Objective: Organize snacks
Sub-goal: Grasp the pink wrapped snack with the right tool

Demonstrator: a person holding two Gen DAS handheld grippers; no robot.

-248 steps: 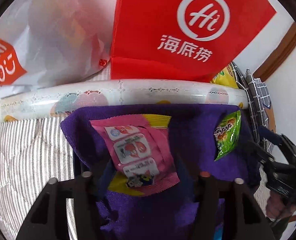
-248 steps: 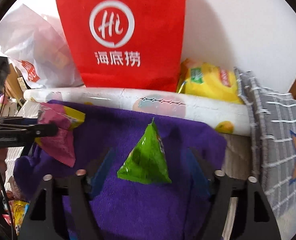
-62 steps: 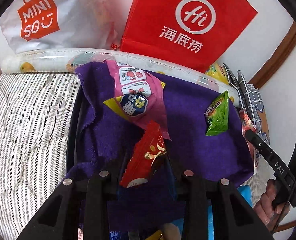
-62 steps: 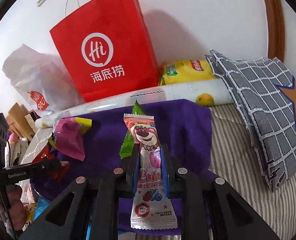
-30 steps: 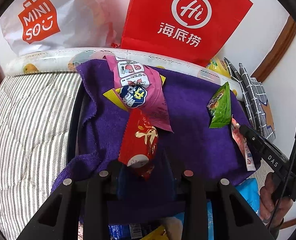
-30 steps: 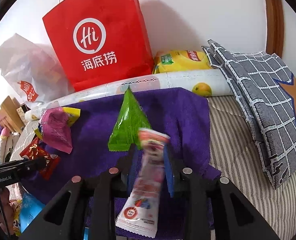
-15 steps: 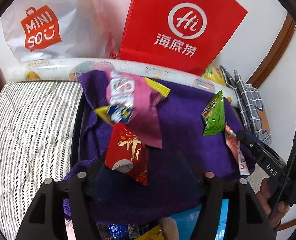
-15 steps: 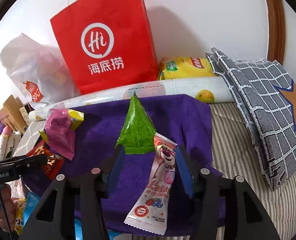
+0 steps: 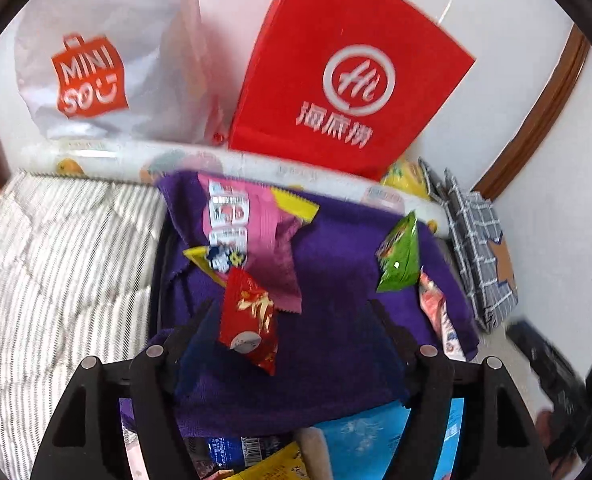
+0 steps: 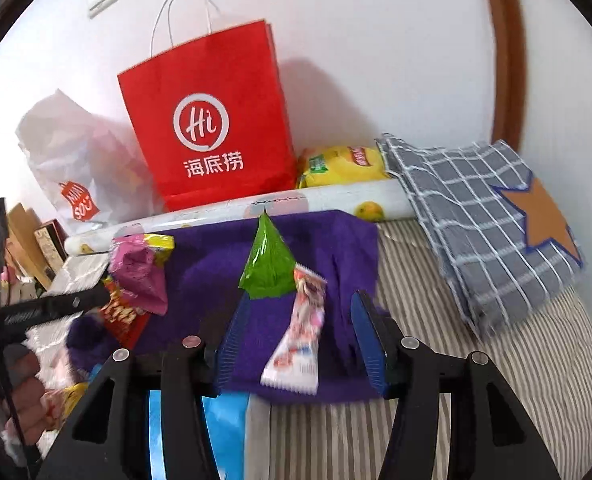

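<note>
wrist views, close, sharing purple cloth (image 9: 336, 280)

We see both grippers now spread wide and empty: the red packet (image 9: 249, 322) and bear candy (image 10: 300, 332) lie released on the purple towel (image 9: 336, 320) (beside earlier snacks).

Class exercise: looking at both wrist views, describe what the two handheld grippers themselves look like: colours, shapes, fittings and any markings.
Both are matt black plastic, two-fingered tools. The left gripper has angular struts studded with round silver bolt heads. The right gripper has the same struts and bolts, and its fingers carry ridged blue pads. Seen from the right wrist view, the left gripper's side bears small pale lettering, too blurred to read. No cables show.
</note>
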